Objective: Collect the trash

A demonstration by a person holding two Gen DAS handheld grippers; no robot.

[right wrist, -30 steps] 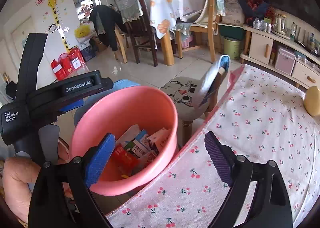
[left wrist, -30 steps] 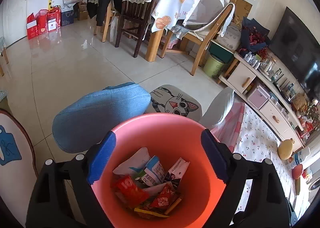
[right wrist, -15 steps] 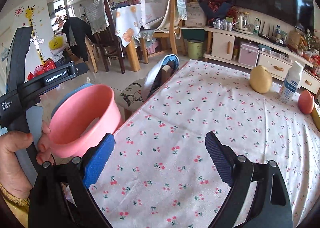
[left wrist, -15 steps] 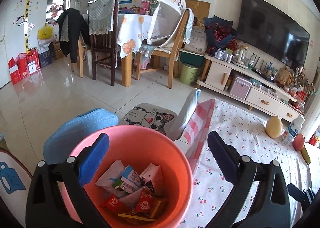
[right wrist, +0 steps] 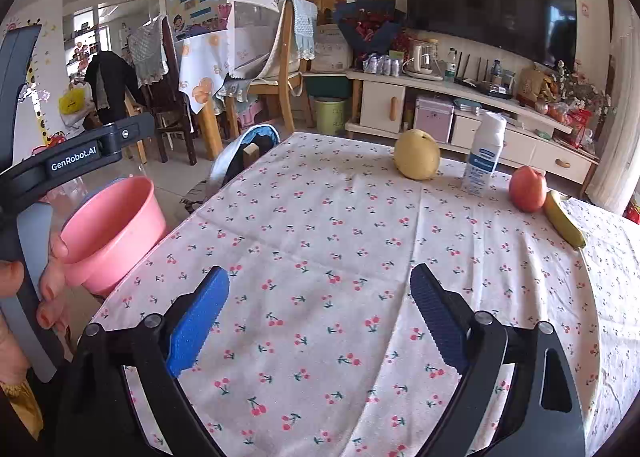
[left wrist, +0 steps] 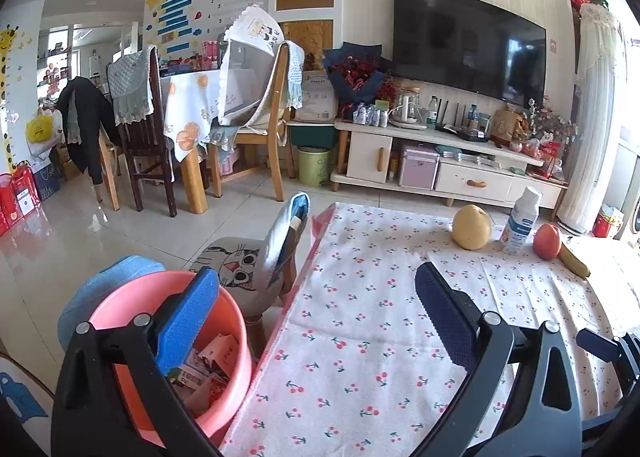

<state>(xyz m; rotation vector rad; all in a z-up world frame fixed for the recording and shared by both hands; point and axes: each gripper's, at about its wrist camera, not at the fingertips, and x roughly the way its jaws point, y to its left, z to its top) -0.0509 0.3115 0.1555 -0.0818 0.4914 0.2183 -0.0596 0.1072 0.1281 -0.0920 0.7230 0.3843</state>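
A pink bin point(left wrist: 228, 389) with several wrappers and cartons point(left wrist: 208, 369) inside stands beside the left edge of the table; the right wrist view shows it as a pink bin point(right wrist: 112, 229) too. My left gripper point(left wrist: 316, 321) is open, its left finger over the bin and its right finger over the cherry-print tablecloth point(left wrist: 380, 297), nothing between them. My right gripper point(right wrist: 320, 317) is open above the tablecloth point(right wrist: 340, 217), holding nothing. A hand point(right wrist: 48, 281) holds the left gripper's body at the left of the right wrist view.
At the table's far end stand a yellow pear point(right wrist: 416, 155), a white bottle point(right wrist: 482, 155), a red apple point(right wrist: 528, 189) and a banana point(right wrist: 564, 219). A cat-print chair point(left wrist: 244, 269) and a blue stool point(left wrist: 108, 277) stand by the bin. A TV cabinet point(left wrist: 440, 161) lines the wall.
Both grippers have swung right, away from the pink bin and over the tablecloth. The bin has slid to the left edge of both views. The left jaws stand wider than before.
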